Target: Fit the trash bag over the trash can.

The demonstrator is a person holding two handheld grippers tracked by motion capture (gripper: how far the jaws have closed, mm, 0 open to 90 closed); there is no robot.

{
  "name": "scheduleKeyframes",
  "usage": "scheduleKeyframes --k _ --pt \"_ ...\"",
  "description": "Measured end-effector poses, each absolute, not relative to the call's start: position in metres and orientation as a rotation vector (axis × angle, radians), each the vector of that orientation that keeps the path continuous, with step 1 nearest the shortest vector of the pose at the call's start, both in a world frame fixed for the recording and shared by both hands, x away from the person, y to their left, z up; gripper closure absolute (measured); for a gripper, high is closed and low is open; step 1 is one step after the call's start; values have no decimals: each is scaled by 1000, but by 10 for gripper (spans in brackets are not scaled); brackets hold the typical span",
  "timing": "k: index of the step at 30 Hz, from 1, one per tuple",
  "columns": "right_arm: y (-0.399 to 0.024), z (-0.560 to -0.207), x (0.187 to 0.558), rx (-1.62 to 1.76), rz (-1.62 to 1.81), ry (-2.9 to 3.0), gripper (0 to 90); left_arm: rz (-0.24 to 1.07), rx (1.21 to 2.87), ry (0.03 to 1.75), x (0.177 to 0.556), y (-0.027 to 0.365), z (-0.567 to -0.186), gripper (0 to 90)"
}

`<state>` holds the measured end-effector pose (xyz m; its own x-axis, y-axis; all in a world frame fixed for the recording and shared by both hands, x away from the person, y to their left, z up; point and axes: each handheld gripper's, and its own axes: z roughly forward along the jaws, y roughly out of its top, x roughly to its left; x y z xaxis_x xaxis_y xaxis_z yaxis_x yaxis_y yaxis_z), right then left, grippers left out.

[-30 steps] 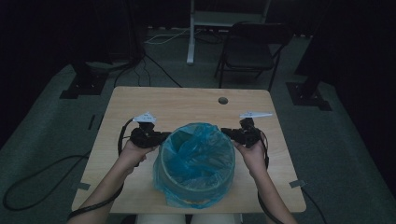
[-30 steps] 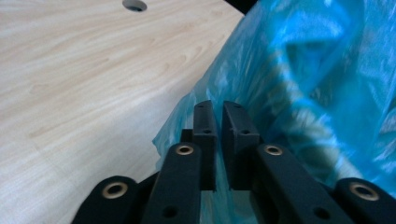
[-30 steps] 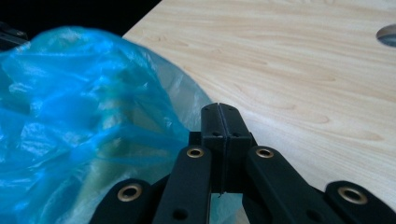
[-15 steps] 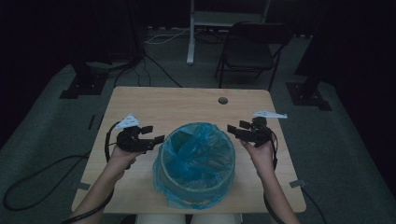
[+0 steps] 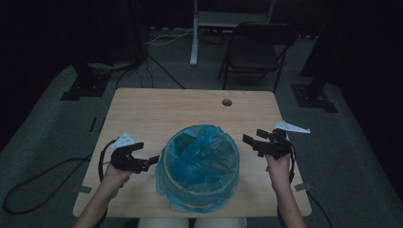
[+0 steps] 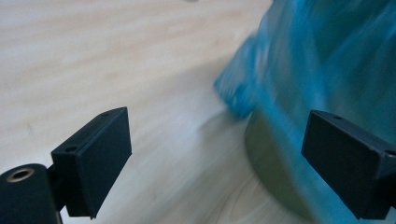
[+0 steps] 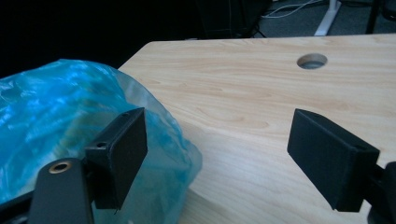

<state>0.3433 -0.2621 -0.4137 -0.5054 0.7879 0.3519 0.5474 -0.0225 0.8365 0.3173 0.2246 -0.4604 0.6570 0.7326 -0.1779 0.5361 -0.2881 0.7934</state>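
- Sitting mid-table (image 5: 142,109), the bin (image 5: 199,187) wears its blue bag (image 5: 202,147) over the rim, apparently seated.
- Left tongs (image 5: 151,160) and right tongs (image 5: 248,140) have just opened, empty, pulled back to either side since a second ago.

The high view is looking forward and down from above the person's side, taking in the whole table (image 5: 157,109) from well off. The left gripper view is riding low and close, facing the blue bag (image 6: 327,60) at its 2 o'clock. The right gripper view is sitting close above the tabletop, facing the cable hole (image 7: 312,60) at 1 o'clock, the bag at 9. All three are sharing bag and tabletop.
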Motion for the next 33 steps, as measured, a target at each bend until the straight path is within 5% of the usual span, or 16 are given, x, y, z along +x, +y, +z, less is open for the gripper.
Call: scheduleKeyframes --k 7,15,22,33 --pt "-266 -421 337 1438 1516 2038 195 343 2095 1055 318 213 -492 90" --pt "-265 -423 332 1420 1526 2049 195 586 1935 996 297 248 -492 90" --pt "-268 -412 332 1401 1576 1999 195 575 1748 993 275 291 -488 89" --pt "-253 -386 325 1294 1637 1993 195 609 1763 1013 251 307 -509 89"
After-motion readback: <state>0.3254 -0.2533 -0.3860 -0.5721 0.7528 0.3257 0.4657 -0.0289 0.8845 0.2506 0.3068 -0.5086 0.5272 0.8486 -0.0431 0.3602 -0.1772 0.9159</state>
